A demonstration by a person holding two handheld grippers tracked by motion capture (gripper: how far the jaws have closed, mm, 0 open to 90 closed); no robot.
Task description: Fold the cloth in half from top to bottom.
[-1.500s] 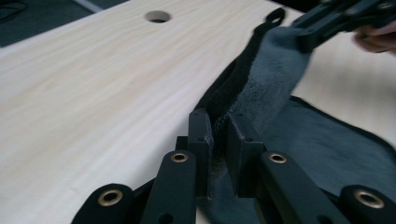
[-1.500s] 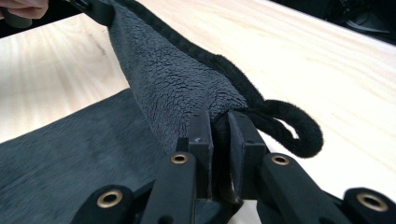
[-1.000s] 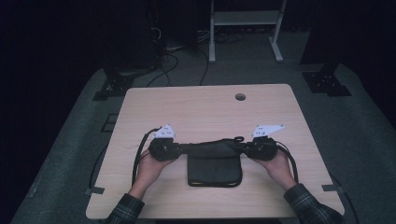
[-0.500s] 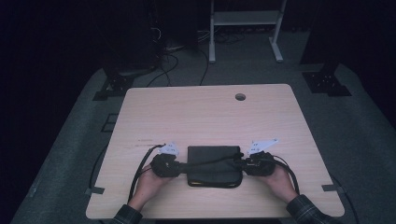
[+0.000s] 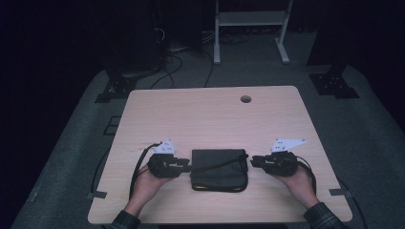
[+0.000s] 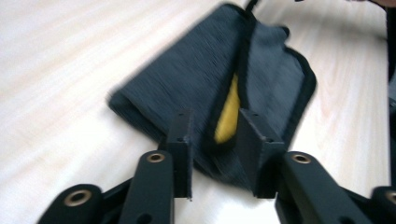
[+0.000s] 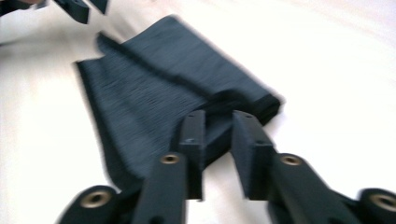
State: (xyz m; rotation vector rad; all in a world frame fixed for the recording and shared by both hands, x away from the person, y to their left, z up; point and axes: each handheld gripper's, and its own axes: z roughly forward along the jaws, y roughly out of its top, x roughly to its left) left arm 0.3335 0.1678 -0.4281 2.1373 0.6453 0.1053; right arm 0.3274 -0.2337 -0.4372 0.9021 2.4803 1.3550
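A dark folded cloth pouch [image 5: 219,169] lies flat on the wooden table [image 5: 215,114], near its front edge. A thin dark strap crosses its top. My left gripper [image 5: 187,166] sits at the pouch's left edge, jaws apart. In the left gripper view the pouch [image 6: 196,79] shows a yellow patch [image 6: 229,112] in its fold, just beyond my left gripper [image 6: 215,119]. My right gripper [image 5: 254,161] is open just off the pouch's right edge. In the right gripper view the pouch [image 7: 154,93] has a corner reaching between the parted jaws of my right gripper [image 7: 218,116].
A round cable hole [image 5: 246,98] sits near the table's far edge. A white stand [image 5: 248,19] and cables are on the floor behind. Cables trail from both grippers toward the front corners. The person's hands hold both grippers from the front edge.
The pouch, held stretched between both grippers above the table a second ago, has come down and now lies flat. Both grippers have let go and drawn slightly outward.
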